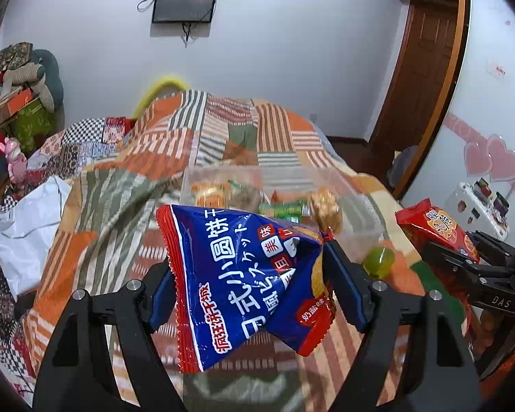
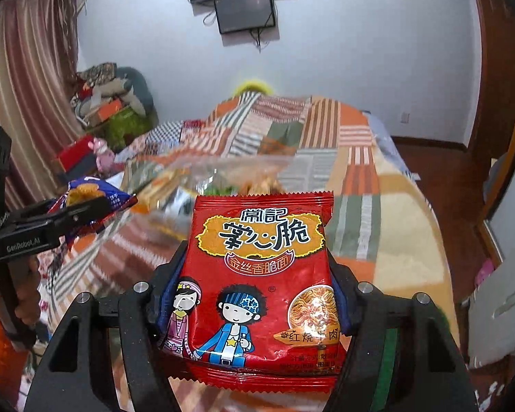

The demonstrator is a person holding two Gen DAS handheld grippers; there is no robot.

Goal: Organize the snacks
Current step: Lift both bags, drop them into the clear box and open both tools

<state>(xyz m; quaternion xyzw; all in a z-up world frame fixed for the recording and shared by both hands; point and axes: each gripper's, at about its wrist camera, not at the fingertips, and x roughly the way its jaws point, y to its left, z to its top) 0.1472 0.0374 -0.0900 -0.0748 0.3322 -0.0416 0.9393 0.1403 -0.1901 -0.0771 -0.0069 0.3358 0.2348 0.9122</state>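
My left gripper is shut on a blue biscuit packet and holds it above the bed. My right gripper is shut on a red crispy-noodle packet; that packet also shows at the right of the left wrist view. The blue packet shows at the left of the right wrist view. Ahead of both stands a clear plastic box with several small snacks inside; it also shows in the right wrist view. A green jelly cup lies on the bed by the box.
A patchwork quilt in orange, green and stripes covers the bed. A white plastic bag lies at its left edge. Boxes and plush toys pile up at the far left. A wooden door and white cabinet are on the right.
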